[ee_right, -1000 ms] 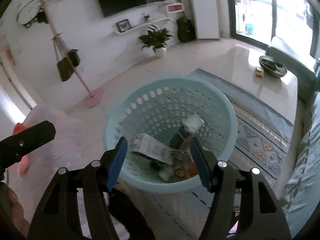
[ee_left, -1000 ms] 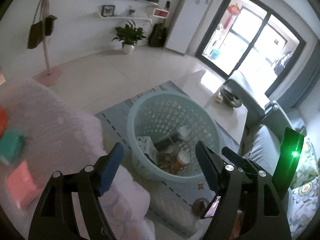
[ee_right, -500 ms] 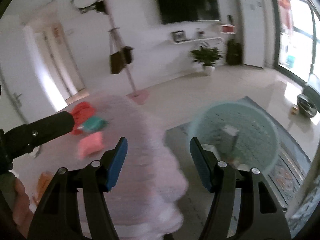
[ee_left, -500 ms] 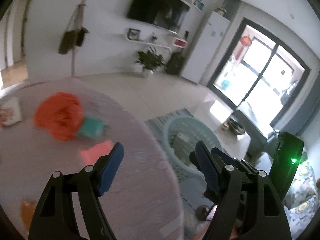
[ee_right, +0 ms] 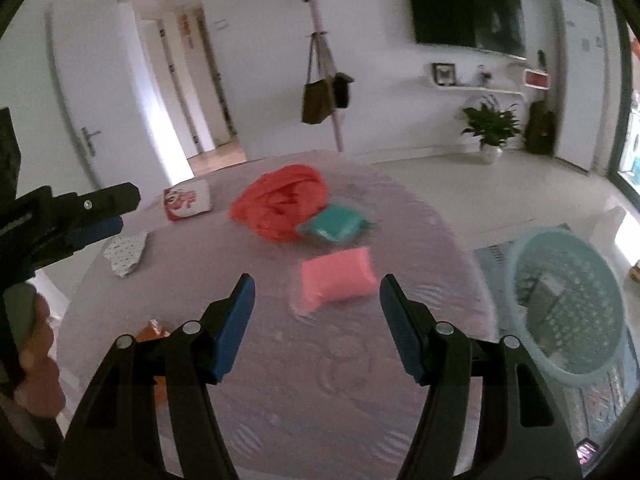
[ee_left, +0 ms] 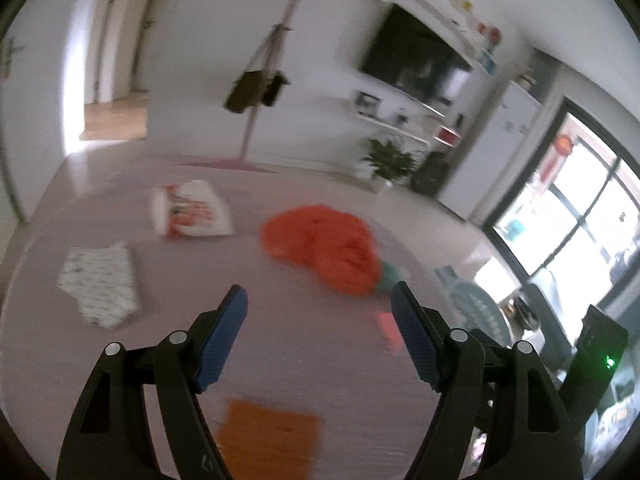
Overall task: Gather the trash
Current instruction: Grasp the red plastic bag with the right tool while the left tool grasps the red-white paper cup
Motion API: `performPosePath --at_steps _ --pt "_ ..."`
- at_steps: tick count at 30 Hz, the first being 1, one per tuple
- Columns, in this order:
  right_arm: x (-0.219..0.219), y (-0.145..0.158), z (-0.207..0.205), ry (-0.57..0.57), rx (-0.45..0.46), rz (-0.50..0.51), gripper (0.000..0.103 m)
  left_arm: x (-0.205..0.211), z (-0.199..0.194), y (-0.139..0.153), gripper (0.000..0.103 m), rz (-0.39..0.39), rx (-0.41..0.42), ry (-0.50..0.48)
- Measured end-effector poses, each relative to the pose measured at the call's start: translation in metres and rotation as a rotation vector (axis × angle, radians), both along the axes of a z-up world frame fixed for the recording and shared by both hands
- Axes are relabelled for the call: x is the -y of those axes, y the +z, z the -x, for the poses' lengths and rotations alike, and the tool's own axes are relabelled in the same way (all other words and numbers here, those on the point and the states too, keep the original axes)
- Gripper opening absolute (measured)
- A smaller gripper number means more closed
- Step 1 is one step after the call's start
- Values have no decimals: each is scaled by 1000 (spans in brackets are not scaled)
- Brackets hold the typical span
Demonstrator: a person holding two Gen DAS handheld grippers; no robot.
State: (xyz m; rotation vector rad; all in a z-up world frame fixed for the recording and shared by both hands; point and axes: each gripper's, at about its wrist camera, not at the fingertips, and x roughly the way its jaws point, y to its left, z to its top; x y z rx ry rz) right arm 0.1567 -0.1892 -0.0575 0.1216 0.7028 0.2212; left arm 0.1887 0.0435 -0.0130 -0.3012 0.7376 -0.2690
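Observation:
Trash lies on a round table with a pinkish cover. A pink packet sits just ahead of my open, empty right gripper. Behind it lie a teal packet, a crumpled orange-red bag, a red-and-white pouch and a white patterned wrapper. My left gripper is open and empty above the table; the orange-red bag, pouch, wrapper and an orange packet show there. It also appears in the right wrist view.
A light-blue perforated basket holding trash stands on a rug on the floor to the right of the table. A coat stand with bags, a potted plant and a wall TV are behind.
Both grippers have swung left and up from over the basket to above the table. The basket has moved to the right edge of both views. Both grippers stay open and empty.

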Motion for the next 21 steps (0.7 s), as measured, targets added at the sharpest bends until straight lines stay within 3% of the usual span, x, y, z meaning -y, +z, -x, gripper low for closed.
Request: performPosePath --at_steps 6,12,18,21 --pt "-26 9 -39 30 -27 8 63 -52 -31 -8 76 -52 -40 84" --pt "-49 17 -94 35 -38 54 72 -89 -95 -18 78 -60 -92 156" --pt "-58 5 -142 13 -55 78 77 -96 -141 -41 78 -20 -133 218" --pt "-50 -9 -160 -6 -105 22 79 -94 -157 -58 78 -10 -163 227"
